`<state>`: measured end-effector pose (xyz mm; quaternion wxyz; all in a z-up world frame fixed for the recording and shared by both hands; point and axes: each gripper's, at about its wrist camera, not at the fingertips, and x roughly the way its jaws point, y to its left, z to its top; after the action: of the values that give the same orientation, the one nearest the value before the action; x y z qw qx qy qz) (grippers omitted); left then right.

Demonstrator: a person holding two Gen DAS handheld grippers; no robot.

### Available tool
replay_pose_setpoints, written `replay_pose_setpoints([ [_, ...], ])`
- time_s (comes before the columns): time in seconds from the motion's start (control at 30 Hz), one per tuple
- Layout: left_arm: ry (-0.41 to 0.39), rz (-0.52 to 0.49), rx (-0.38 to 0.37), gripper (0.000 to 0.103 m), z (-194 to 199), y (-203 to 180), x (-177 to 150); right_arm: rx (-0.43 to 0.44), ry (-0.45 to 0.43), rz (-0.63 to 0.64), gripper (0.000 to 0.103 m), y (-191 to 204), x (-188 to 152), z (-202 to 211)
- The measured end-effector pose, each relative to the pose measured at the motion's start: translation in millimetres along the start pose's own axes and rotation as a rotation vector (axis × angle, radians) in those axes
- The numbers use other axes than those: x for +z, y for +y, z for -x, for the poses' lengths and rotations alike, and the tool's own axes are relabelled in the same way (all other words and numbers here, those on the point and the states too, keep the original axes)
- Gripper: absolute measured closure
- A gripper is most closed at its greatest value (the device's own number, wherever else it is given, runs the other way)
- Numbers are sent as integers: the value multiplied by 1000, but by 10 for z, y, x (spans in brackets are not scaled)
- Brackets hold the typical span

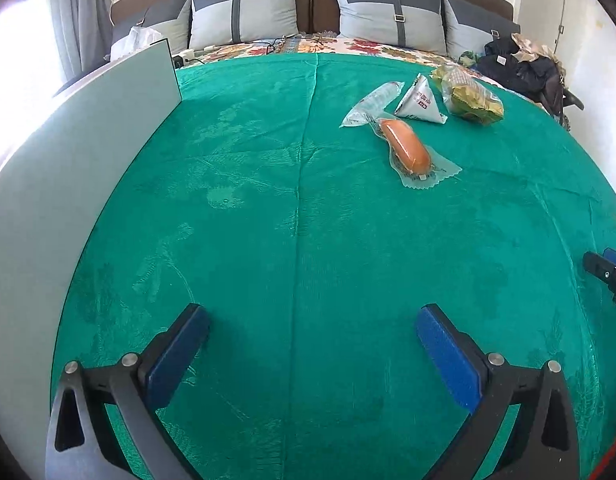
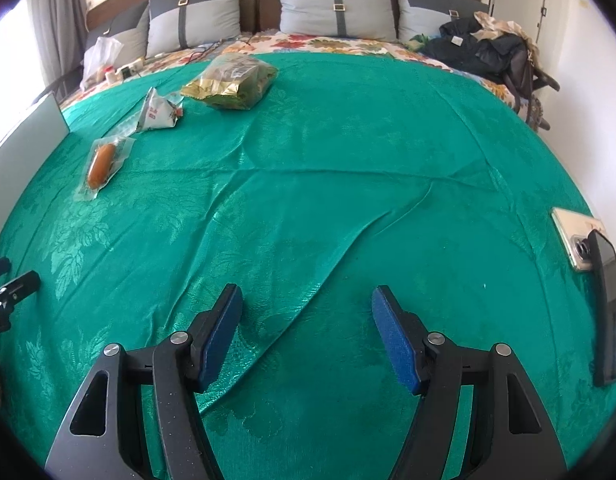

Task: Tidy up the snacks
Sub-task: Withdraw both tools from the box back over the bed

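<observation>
Several snacks lie on a green cloth (image 1: 268, 208) over a bed. A sausage in clear wrap (image 1: 405, 145) is nearest; it also shows in the right wrist view (image 2: 100, 164). Behind it lie a clear long packet (image 1: 371, 103), a white triangular packet (image 1: 420, 101) (image 2: 158, 110) and a green-gold bag (image 1: 469, 95) (image 2: 232, 78). My left gripper (image 1: 311, 320) is open and empty, well short of the snacks. My right gripper (image 2: 308, 300) is open and empty over the cloth, far right of them.
A pale grey box wall (image 1: 88, 152) stands at the left (image 2: 24, 136). Two phones (image 2: 579, 240) lie at the right edge. Pillows (image 1: 244, 16), a plastic bag (image 2: 102, 56) and dark clothes (image 2: 483, 48) sit at the bed's head.
</observation>
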<state>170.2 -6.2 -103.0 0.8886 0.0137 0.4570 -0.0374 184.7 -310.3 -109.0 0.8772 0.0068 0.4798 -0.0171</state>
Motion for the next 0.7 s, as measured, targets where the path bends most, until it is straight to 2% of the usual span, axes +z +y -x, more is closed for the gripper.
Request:
replay_pose_setpoints([
  [0.33,0,0,0,0,2,-4,1,-3,-7,-13,19,-29,18,-27],
  [0.7,0,1,0,0,1,-4,0,4,0,-8,14,-25,36,-40],
])
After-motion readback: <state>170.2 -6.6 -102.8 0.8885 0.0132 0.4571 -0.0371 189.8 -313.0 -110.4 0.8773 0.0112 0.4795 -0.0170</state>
